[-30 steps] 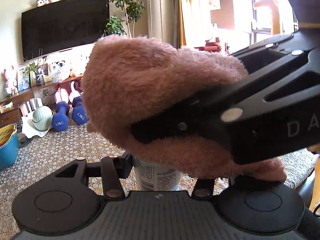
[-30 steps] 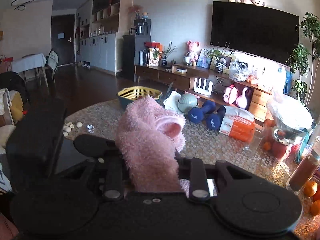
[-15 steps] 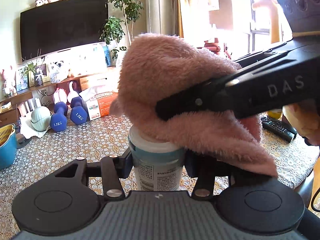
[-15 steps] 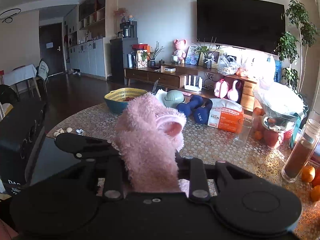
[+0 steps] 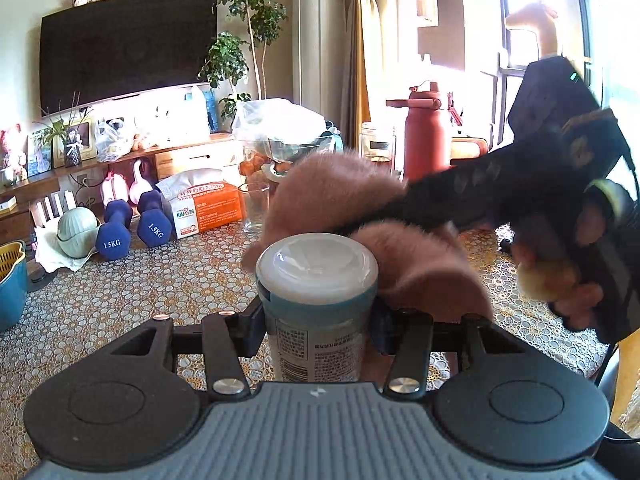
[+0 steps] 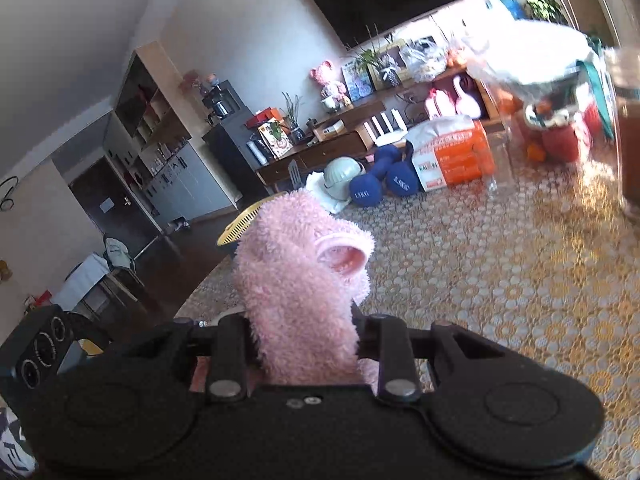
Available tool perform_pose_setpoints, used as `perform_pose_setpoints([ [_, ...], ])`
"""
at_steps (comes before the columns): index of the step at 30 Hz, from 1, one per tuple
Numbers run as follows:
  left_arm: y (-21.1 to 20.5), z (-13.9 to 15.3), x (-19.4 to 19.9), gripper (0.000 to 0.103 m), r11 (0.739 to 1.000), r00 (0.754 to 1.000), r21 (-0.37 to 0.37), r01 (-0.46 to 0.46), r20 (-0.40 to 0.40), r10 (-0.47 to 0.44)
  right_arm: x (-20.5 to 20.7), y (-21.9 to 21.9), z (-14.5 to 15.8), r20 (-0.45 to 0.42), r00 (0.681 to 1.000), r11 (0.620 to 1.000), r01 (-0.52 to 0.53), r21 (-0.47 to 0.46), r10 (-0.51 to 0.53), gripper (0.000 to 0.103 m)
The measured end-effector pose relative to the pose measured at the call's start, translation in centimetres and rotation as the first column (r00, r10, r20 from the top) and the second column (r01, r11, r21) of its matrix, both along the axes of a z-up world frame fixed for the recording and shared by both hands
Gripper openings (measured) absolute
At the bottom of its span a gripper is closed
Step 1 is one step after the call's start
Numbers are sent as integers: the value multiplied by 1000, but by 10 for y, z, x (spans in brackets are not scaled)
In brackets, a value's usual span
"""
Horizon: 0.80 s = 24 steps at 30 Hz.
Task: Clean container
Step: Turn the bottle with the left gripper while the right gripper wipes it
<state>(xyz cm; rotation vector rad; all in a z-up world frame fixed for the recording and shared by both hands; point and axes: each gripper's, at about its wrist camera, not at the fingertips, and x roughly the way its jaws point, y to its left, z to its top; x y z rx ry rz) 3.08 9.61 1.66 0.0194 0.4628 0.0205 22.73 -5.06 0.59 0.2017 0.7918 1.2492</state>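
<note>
The table with its lace-patterned cover lies open to the left of the container and in front of it, out to a drinking glass, an orange tissue box and two blue dumbbells ranged along the far side. To the right the room is tighter: a red flask and a glass jar stand behind, and a person's hand fills that side.

The container stands upright, long axis vertical, lid facing up. It is a round tub with a teal body, a printed label and a white, slightly domed lid. The left gripper clamps it at both sides, just under the lid.

The right gripper is closed on a fluffy pink cloth. In the left wrist view the cloth is bunched against the container's far right rim, blurred.
</note>
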Motion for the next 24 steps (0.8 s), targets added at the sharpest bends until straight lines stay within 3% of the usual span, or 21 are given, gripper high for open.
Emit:
perform_pose_setpoints([
  [4,0,-1,1,50,1000,1000,15,14,2,-14,5,3,-31,-90,996,1000,8,-2,-8,28],
  [8,2,-1,1,50,1000,1000,4,19,-2,-19,19,-4,-60,-254,967,998,34,61,-17,28],
  [11,3,-1,0,50,1000,1000,-4,18,-1,-18,22,-4,-79,-310,950,998,44,41,-29,28],
  [15,5,0,2,50,1000,1000,-7,20,-5,-20,18,-6,-92,-326,945,998,50,26,-39,29],
  [24,8,1,0,50,999,999,-38,-31,-13,30,-23,-17,-71,-144,987,996,61,-66,-70,29],
])
